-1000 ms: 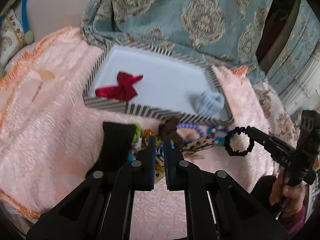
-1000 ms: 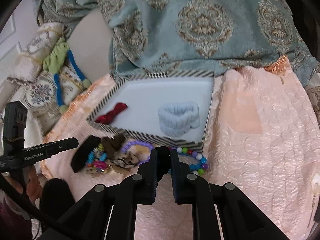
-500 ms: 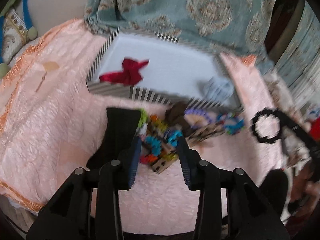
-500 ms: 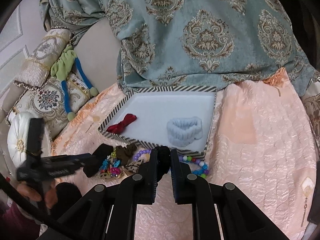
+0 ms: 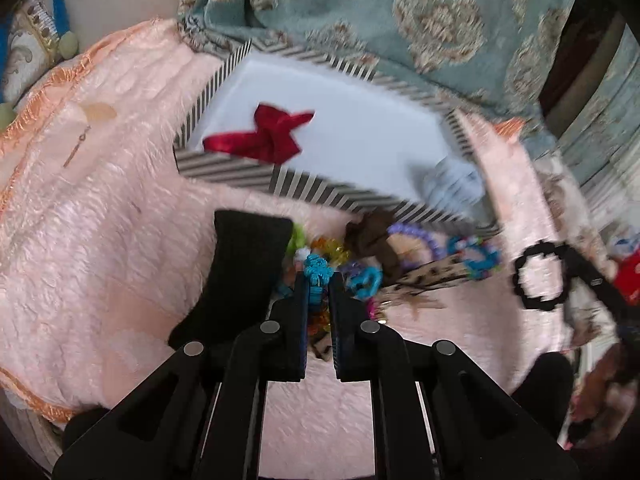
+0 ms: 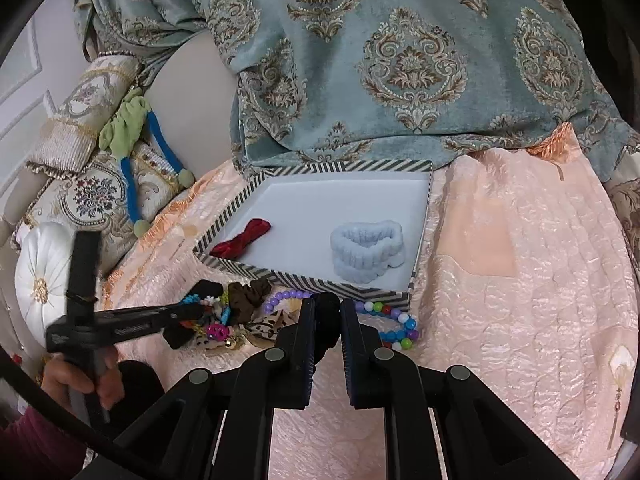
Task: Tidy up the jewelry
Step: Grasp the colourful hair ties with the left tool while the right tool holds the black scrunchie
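Left tongs (image 5: 319,286) pinched narrow on teal beaded bracelet (image 5: 317,271), within jumbled pile on quilted peach bedspread (image 5: 100,220), just before striped tray (image 6: 304,280). Right tongs (image 6: 326,312) clamped on black ruffled scrunchie (image 5: 540,276), ring-shaped, lifted clear of pile. In tray, two items: red velvet bow (image 6: 244,238), long axis diagonal, and fluffy pale-blue headband (image 6: 366,250), loosely folded.

Soft even daylight — left wrist view motion-blurred, right sharp; fisheye-bent, dark-vignetted edges.
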Available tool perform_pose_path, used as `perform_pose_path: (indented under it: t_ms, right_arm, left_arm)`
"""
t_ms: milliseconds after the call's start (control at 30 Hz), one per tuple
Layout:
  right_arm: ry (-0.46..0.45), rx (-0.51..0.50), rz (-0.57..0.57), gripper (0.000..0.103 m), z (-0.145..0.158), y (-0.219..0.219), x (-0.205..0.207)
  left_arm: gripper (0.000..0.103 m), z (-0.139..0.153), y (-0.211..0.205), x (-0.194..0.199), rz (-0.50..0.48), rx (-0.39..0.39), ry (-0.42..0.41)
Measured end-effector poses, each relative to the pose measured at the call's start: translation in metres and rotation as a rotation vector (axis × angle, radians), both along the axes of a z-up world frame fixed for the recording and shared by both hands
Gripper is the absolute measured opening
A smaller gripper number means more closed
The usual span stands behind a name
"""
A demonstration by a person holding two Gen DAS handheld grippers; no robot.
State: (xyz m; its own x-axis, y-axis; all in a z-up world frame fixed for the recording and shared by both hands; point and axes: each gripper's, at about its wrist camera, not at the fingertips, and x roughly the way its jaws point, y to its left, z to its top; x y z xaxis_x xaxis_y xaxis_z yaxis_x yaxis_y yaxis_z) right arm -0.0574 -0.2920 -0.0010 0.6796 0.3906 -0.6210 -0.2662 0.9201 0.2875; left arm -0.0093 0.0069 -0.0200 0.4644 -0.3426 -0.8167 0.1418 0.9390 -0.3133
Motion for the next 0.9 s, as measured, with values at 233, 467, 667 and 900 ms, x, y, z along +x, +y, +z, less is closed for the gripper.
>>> perform_pose_path:
  t_ms: [233,467,667,900]
  right_arm:
    - [-0.042,0.004,0.023,0.011,0.020,0.006,-0.004]
    - [-0.065,-0.003,0.024,0.011,0.033,0.008,-0.004]
    - [-0.046,-0.001,0.027,0.011,0.026,0.008,-0.003]
    - [-0.031,-0.012,0.047,0.011,0.020,0.014,-0.004]
  left_arm:
    - [0.008,0.050,0.009,-0.003,-0.008,-0.061,-0.074]
    - [0.008,0.080,0.007,-0.002,-0.032,-0.071,-0.117]
    - [0.008,0.067,0.002,-0.004,-0.039,-0.070,-0.077]
    - [0.017,0.021,0.034,0.003,0.085,-0.020,0.037]
